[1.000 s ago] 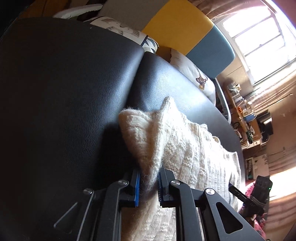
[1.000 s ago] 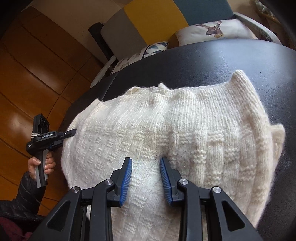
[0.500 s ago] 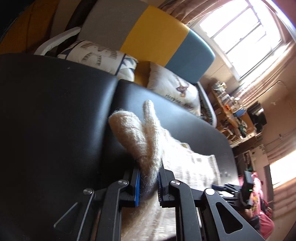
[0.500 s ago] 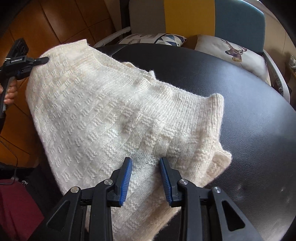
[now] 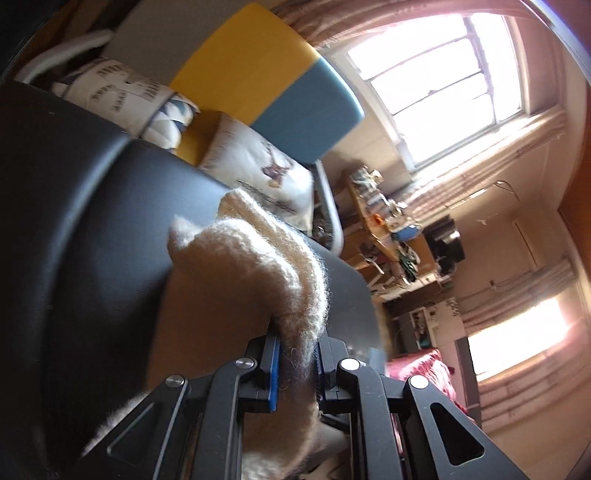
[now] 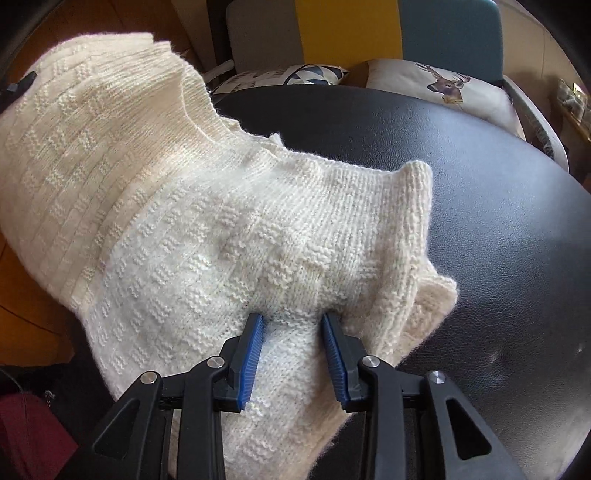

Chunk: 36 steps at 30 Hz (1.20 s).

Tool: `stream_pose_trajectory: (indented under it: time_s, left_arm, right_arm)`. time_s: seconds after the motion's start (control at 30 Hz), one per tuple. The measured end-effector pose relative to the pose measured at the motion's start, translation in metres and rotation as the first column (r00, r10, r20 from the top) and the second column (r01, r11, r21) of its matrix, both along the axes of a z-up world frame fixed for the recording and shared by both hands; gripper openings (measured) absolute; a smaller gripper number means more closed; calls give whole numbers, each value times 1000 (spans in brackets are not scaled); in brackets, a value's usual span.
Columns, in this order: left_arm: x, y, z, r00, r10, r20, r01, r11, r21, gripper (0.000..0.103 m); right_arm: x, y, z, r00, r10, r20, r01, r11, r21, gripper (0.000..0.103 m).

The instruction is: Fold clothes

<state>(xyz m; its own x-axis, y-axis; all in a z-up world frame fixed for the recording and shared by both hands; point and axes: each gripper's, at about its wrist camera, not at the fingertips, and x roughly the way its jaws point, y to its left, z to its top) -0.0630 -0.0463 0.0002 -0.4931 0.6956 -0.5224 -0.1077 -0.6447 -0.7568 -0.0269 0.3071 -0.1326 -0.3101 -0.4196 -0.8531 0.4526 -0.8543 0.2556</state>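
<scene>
A cream knitted sweater (image 6: 229, 236) lies partly on a black leather surface (image 6: 480, 177). Its left part is lifted in the air. My left gripper (image 5: 297, 354) is shut on a corner of the sweater (image 5: 240, 280) and holds it up above the black surface (image 5: 74, 229). My right gripper (image 6: 293, 332) rests on the sweater with its jaws apart, knit fabric lying between the blue pads (image 6: 251, 354). The tip of the left gripper shows at the far left of the right wrist view (image 6: 22, 83).
A grey, yellow and blue chair back (image 6: 369, 29) stands behind the surface, with two printed cushions, one showing a deer head (image 6: 443, 85). Wooden floor (image 6: 33, 332) lies to the left. A cluttered desk (image 5: 388, 221) and bright windows are at the right.
My left gripper has lifted the sweater corner higher and swung it over; the sweater's left part has risen off the surface. My right gripper has stayed on the fabric.
</scene>
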Motion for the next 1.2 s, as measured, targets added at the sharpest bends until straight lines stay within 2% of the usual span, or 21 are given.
stream_pose_trajectory:
  time_s: [0.2,0.33,0.57,0.63,0.73,0.8,0.87,0.9,0.97,1.0,1.07,1.13,1.2]
  left_arm:
    - [-15,69,-2,997,-72,34,71,997,29,14]
    - [-23,109,-12,991,-111,68,110,994,25,14]
    - [-28,156,-49,974,-173,147,184,981,-67,14]
    - [-28,162,-62,967,-184,177,198,978,-68,14]
    - [-27,164,-70,964,-186,192,200,978,-55,16]
    - [-28,164,-71,957,-198,211,209,978,-28,18]
    - [-26,161,-66,951,-217,220,214,976,36,24]
    - [-25,157,-61,947,-238,216,223,970,91,25]
    - [-22,151,-47,939,-276,206,239,953,188,26]
    - [-20,144,-37,944,-279,177,241,948,210,26]
    - [-19,121,-14,962,-252,104,229,954,192,26]
    - [-19,89,-6,978,-198,60,185,967,176,31]
    - [-20,52,-9,993,-105,44,100,988,114,37]
  right_arm:
    - [8,-1,-7,998,-67,-1,67,995,-79,35]
    - [12,10,-12,993,-116,15,117,975,-191,35]
    - [18,21,-16,989,-142,41,147,940,-308,35]
    - [20,24,-18,989,-142,41,147,934,-327,35]
    - [24,34,-20,989,-144,41,149,916,-373,34]
    - [28,46,-21,986,-152,62,164,888,-429,34]
    - [36,62,-23,982,-164,95,189,856,-481,33]
    - [40,70,-24,979,-170,108,201,844,-497,33]
    - [58,86,-20,975,-194,106,221,853,-474,33]
    - [66,94,-19,973,-205,105,231,857,-462,33]
    - [83,111,-15,968,-228,103,250,864,-437,37]
    - [101,127,-12,963,-251,100,270,870,-413,38]
    - [118,143,-7,958,-274,91,287,875,-389,38]
